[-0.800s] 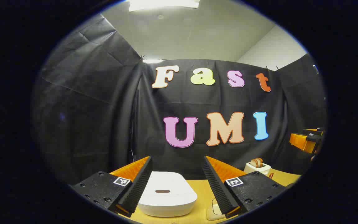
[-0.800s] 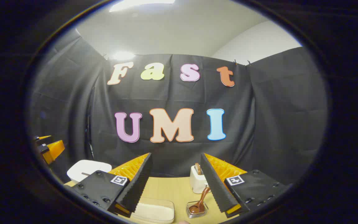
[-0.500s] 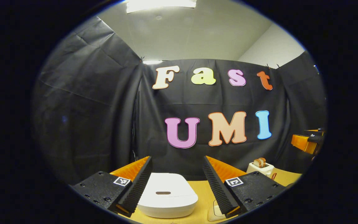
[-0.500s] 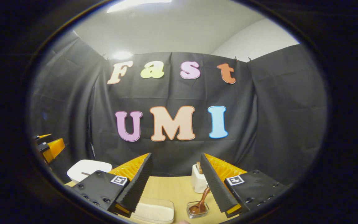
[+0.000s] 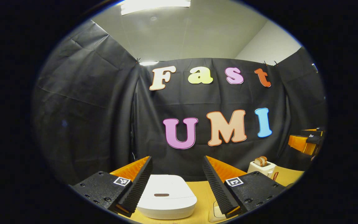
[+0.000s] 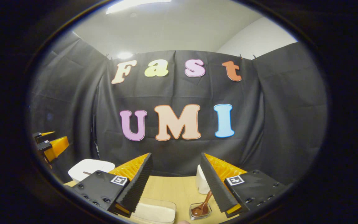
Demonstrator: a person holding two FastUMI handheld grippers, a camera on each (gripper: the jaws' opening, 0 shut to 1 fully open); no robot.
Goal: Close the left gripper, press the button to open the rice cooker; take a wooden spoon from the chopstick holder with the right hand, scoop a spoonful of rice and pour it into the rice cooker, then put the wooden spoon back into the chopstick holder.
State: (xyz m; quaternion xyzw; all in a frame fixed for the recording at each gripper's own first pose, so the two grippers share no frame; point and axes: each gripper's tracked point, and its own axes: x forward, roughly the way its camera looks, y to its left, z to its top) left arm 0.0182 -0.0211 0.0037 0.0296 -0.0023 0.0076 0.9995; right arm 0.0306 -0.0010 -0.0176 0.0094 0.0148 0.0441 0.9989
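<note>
Between the fingers of the left gripper (image 5: 176, 183), which is hanging wide apart and gripping nothing, the white rice cooker (image 5: 166, 196) is sitting closed on the desk (image 5: 202, 199), its near edge partly hidden. Farther right, a white holder (image 5: 261, 168) is peeking over one finger. Across the booth, the right gripper (image 6: 176, 183) is also gaping with nothing held; a wooden spoon (image 6: 204, 207) is lying in a small clear dish (image 6: 200, 211), half covered, beside a clear box of rice (image 6: 154, 213) cut off below.

Toaster (image 5: 261, 167) with bread — on wooden table (image 6: 172, 189).
</note>
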